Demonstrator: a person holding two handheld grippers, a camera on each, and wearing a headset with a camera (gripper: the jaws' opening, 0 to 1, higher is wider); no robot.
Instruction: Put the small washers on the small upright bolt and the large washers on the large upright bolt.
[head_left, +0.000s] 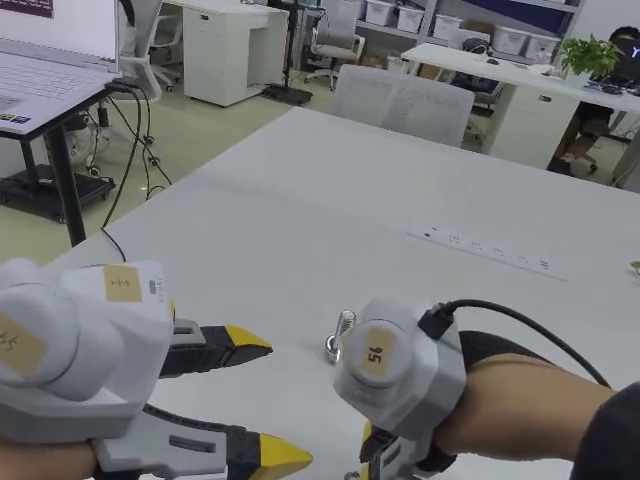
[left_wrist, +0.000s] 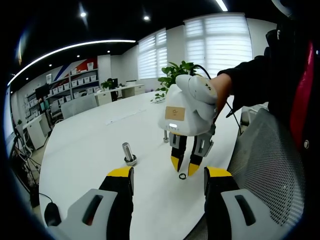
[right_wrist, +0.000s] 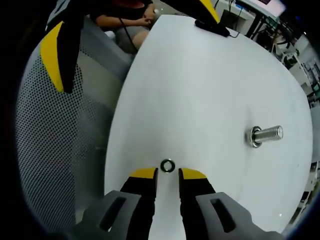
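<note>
Jaws of the right gripper (right_wrist: 167, 175) are held slightly apart, empty, just short of a washer (right_wrist: 167, 165) laid flat near the table (right_wrist: 200, 90) edge. They should be lowered astride it, then closed squarely. The left gripper (left_wrist: 169, 172) is held wide open; the bolt (right_wrist: 265, 135) is set well aside.

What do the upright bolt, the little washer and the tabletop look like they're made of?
The upright bolt looks like metal, probably steel: bright silvery shine, visible threads. The washer is likely metal too, a darker grey ring with a faint glint, though it is too small to be sure. The tabletop is smooth matte white, perhaps laminate; the even surface shows no grain.
</note>
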